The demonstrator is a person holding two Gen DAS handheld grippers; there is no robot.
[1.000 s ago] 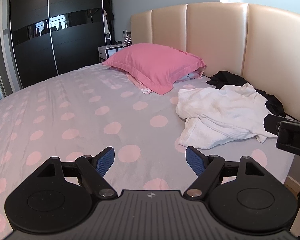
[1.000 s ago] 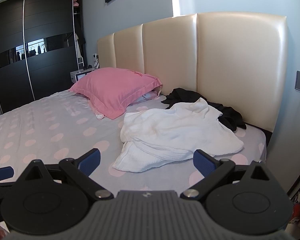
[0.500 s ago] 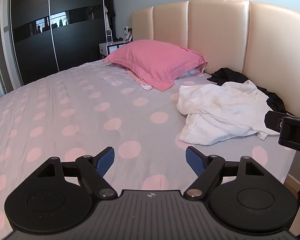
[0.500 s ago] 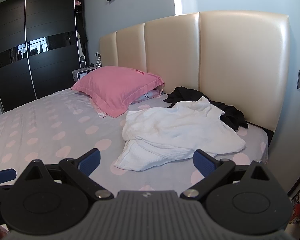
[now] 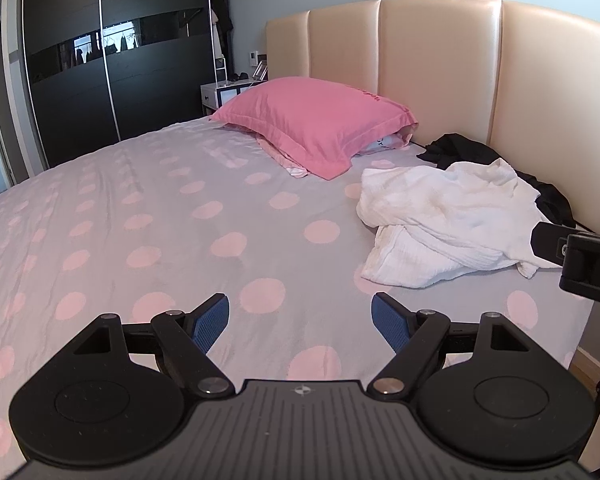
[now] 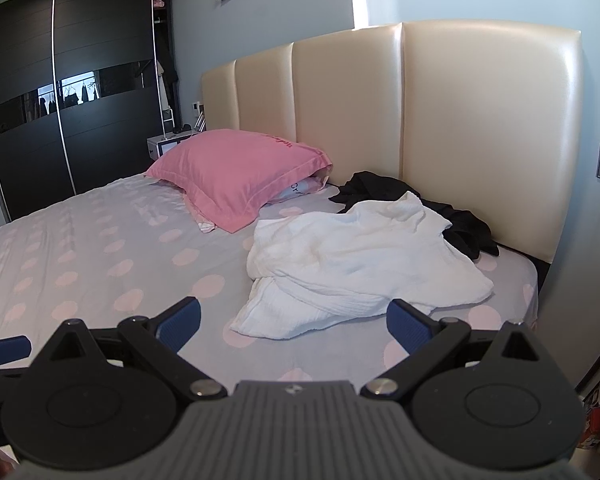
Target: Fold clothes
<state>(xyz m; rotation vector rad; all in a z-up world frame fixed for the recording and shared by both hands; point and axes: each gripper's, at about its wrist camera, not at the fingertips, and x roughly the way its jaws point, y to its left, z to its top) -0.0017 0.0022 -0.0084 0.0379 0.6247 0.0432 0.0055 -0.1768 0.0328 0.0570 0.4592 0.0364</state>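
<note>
White garment [image 6: 360, 264] crumpled on bed [image 5: 160, 216], black one [image 6: 456, 220] behind (unfolded); your left claw [image 5: 300, 322], right claw [image 6: 294, 320] wide open, empty. Nothing folded yet.

Cream headboard [image 6: 420, 120], black wardrobe [image 6: 68, 112], grey walls.

I see a pink pillow [image 5: 316, 122] at twelve o'clock on the polka-dot sheet [image 5: 140, 216], against the cream headboard [image 6: 420, 120]; a dark sliding wardrobe [image 5: 112, 64] stands at ten o'clock.
</note>
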